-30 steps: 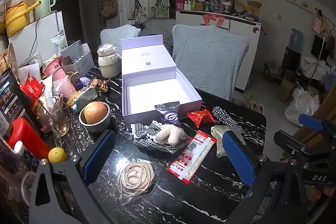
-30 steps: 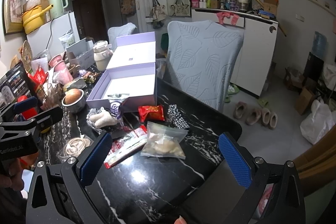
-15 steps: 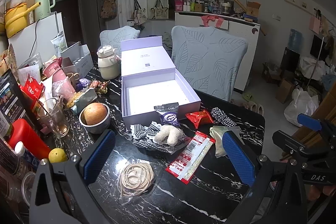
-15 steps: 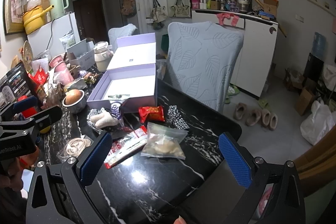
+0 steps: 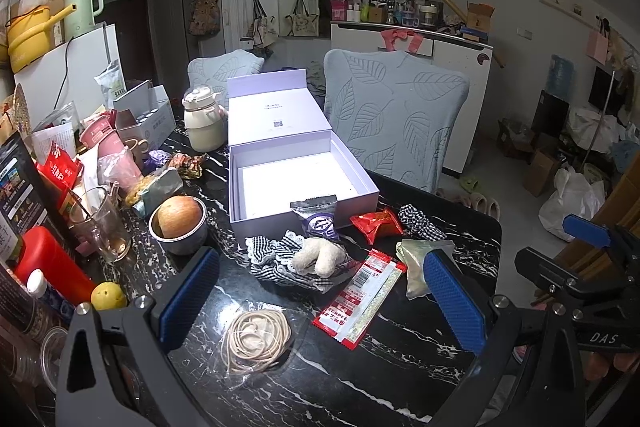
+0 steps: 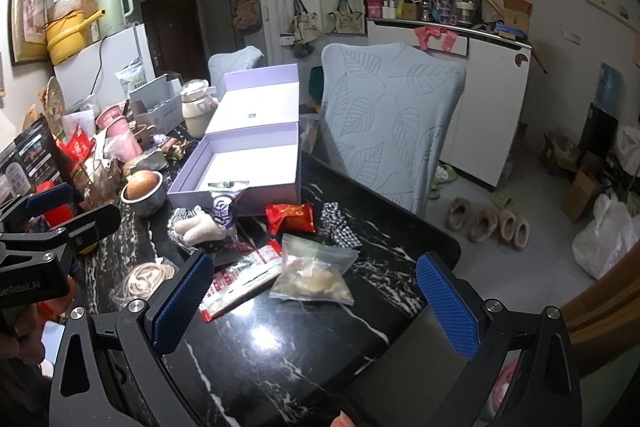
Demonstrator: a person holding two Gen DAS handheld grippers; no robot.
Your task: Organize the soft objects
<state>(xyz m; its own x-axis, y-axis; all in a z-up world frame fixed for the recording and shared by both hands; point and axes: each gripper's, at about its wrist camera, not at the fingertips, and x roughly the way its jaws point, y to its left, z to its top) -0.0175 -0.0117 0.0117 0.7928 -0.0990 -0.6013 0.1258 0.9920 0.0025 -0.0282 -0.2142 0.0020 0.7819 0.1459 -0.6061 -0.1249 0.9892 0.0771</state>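
Observation:
An open lilac box [image 5: 300, 183] [image 6: 240, 167] stands empty on the black marble table [image 5: 400, 347]. In front of it lie a checked cloth with a beige plush [image 5: 318, 259] [image 6: 200, 229], a purple snack packet [image 5: 318, 223], a red packet [image 5: 376, 223] [image 6: 290, 217], a checked scrunchie [image 5: 420, 221] [image 6: 338, 225], a clear bag [image 6: 314, 275], a long red-and-white packet [image 5: 360, 299] and coiled beige bands [image 5: 254, 339]. My left gripper [image 5: 320, 301] hovers open above the near table edge. My right gripper [image 6: 312, 303] is open too, nothing between its fingers.
Clutter fills the table's left side: a metal bowl with an apple [image 5: 178, 223], a glass [image 5: 100, 223], a red bottle [image 5: 52, 263], a lemon [image 5: 108, 297] and a cream jug [image 5: 202, 125]. A leaf-patterned chair [image 5: 394, 115] stands behind the table. Slippers [image 6: 486, 223] lie on the floor.
Both grippers have shifted only slightly; the view has barely changed. Nothing on the table has moved.

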